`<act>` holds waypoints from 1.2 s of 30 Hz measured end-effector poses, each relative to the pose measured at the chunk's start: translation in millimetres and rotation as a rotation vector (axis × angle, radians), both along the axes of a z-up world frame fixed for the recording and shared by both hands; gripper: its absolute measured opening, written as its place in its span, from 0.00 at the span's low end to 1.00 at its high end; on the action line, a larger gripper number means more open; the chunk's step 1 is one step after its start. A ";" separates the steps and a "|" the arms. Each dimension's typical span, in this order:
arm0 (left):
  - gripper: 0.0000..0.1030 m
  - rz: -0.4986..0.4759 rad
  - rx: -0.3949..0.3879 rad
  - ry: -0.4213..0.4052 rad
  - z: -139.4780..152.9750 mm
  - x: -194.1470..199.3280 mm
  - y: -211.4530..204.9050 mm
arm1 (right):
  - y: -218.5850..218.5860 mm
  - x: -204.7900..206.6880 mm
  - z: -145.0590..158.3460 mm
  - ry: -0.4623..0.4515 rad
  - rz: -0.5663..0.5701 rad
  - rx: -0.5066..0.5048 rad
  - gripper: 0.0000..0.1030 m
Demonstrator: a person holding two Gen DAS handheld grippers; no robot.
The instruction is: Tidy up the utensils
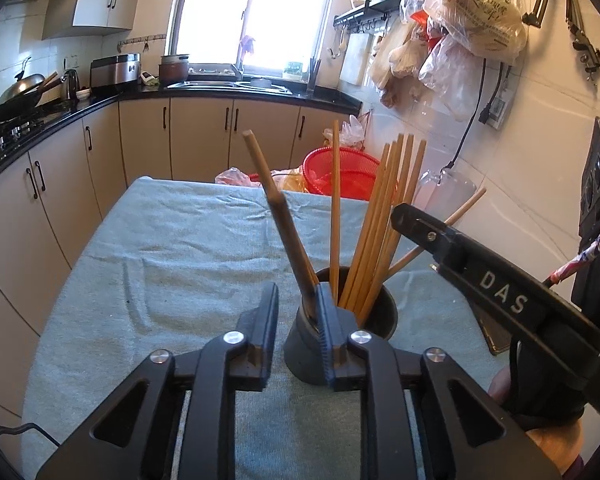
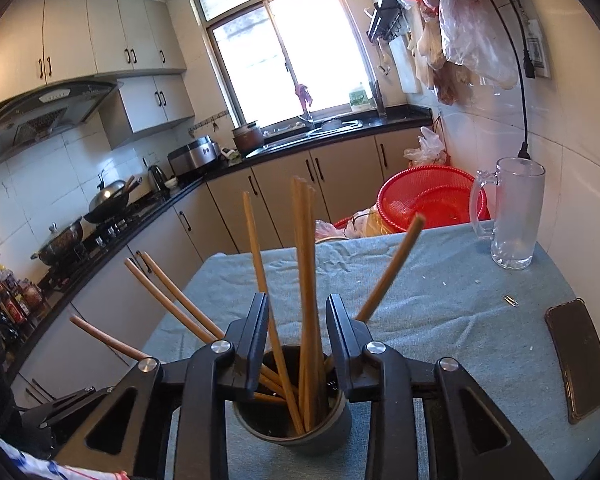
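Chopsticks (image 2: 308,280): tan wood. Holder cup (image 2: 300,436): dark grey. Tablecloth (image 1: 180,248): pale blue-green, plain. Basket (image 2: 432,196): red mesh. Mug (image 2: 514,216): clear glass. Grippers: black.

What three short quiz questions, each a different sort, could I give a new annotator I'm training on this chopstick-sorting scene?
1. True or false: the chopsticks stand in a dark round holder on the blue-green cloth.
2. Multiple choice: what stands at the table's far right corner? A) a kettle B) a glass mug C) a bowl
3. Fill in: in the right wrist view, the flat dark thing lying right of the right gripper is a ____.

Key: 1 true; 2 B; 3 phone. Both the right gripper and the left gripper are open, gripping nothing.
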State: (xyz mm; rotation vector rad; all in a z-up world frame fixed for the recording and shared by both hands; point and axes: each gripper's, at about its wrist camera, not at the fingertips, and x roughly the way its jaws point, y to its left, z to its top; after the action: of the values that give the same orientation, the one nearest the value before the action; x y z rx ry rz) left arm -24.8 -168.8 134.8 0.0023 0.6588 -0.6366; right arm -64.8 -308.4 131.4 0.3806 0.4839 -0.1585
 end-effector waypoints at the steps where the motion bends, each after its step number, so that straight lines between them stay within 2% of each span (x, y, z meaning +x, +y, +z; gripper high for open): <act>1: 0.26 0.004 -0.007 -0.006 2.7 -2.0 2.6 | 0.6 -2.3 2.7 -0.007 0.003 0.001 0.31; 3: 0.35 0.019 -0.014 -0.014 5.6 -4.5 6.5 | 3.5 -6.4 9.3 -0.022 0.007 -0.007 0.35; 9: 0.36 0.047 0.006 0.007 11.0 -10.3 17.2 | 14.1 -16.4 23.4 -0.045 0.016 -0.035 0.36; 11: 0.41 0.067 0.020 -0.006 15.3 -17.1 22.9 | 15.3 -25.1 29.5 -0.058 0.010 -0.037 0.37; 13: 0.59 0.112 0.041 -0.054 21.8 -29.8 34.3 | 16.7 -35.5 35.8 -0.067 -0.005 -0.048 0.40; 16: 0.80 0.199 0.060 -0.133 31.1 -48.8 50.3 | 20.8 -57.1 43.4 -0.084 -0.035 -0.075 0.48; 20: 0.94 0.305 0.080 -0.216 37.4 -76.8 74.1 | 34.0 -84.8 40.7 -0.065 -0.060 -0.132 0.54; 27: 0.98 0.375 0.145 -0.305 40.0 -117.5 97.3 | 48.0 -119.7 12.0 0.027 -0.076 -0.129 0.56; 29: 1.00 0.374 0.125 -0.306 41.6 -126.3 103.8 | 49.9 -126.8 6.7 0.045 -0.087 -0.125 0.58; 33: 1.00 0.399 0.016 -0.286 41.9 -142.4 127.0 | 53.6 -144.7 -2.5 0.071 -0.101 -0.113 0.64; 36: 1.00 0.409 0.004 -0.283 41.6 -150.8 134.8 | 58.5 -158.9 -7.1 0.092 -0.118 -0.138 0.67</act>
State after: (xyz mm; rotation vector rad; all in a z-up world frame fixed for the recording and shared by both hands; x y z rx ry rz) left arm -175.6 -34.0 176.4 -0.0376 0.3693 -0.2326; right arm -223.7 -249.9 124.3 0.2675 0.5383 -0.3235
